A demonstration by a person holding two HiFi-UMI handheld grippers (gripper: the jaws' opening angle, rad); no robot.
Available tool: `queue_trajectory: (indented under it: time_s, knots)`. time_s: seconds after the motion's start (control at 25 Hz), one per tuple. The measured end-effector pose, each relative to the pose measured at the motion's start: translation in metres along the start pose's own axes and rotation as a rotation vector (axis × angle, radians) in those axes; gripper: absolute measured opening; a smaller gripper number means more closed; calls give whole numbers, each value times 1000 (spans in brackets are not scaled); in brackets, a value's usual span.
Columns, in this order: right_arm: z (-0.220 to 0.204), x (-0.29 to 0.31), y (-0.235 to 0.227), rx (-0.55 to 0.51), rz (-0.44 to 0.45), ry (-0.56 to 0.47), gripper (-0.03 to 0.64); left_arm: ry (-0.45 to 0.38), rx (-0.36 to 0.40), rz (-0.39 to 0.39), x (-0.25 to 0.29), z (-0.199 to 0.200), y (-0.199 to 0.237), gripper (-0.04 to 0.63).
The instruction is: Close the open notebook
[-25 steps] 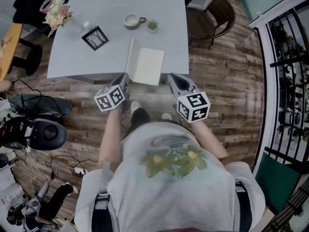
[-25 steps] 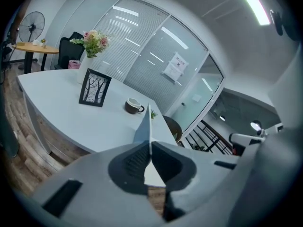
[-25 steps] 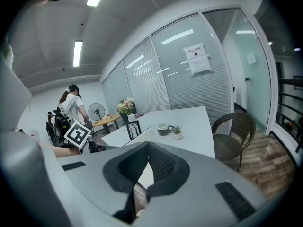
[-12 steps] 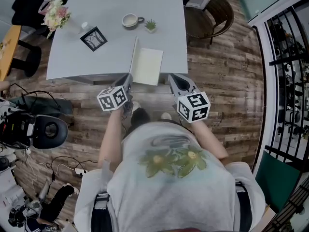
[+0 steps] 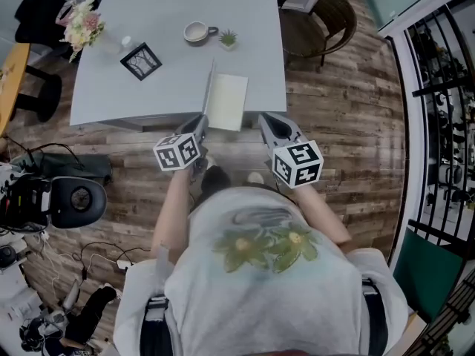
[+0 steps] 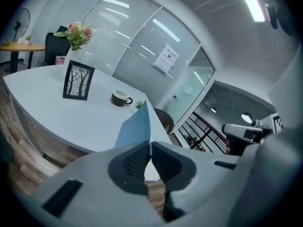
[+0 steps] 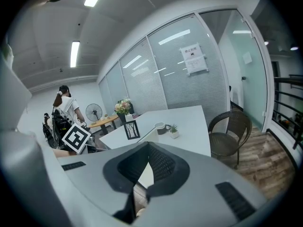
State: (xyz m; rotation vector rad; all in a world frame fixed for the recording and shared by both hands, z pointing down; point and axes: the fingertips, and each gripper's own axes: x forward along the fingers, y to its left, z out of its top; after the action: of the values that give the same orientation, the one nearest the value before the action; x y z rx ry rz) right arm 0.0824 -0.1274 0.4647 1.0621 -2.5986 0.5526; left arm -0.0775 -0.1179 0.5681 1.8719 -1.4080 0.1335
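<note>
The notebook lies at the near edge of the pale grey table with its white page up. Its left cover stands almost upright. My left gripper is at the notebook's near left corner. In the left gripper view the bluish cover rises straight from between the closed jaws, so my left gripper is shut on its edge. My right gripper hovers off the table's near edge, right of the notebook. Its jaws meet with nothing between them, and the notebook shows just beyond them.
Further back on the table are a picture frame, a cup, a small potted plant and flowers. A wicker chair stands at the far right. A person stands far off. Cables and gear litter the floor on the left.
My left gripper has shifted to the right with the cover, which now stands more upright over the page. The right gripper has kept still.
</note>
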Motion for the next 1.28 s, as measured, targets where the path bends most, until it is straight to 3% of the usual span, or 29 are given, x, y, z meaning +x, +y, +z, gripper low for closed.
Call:
queue_trajectory:
  time_s: [1.28]
  knots:
    - [-4, -15, -21, 38, -64, -5, 17, 109, 40, -50, 29, -32, -26, 20]
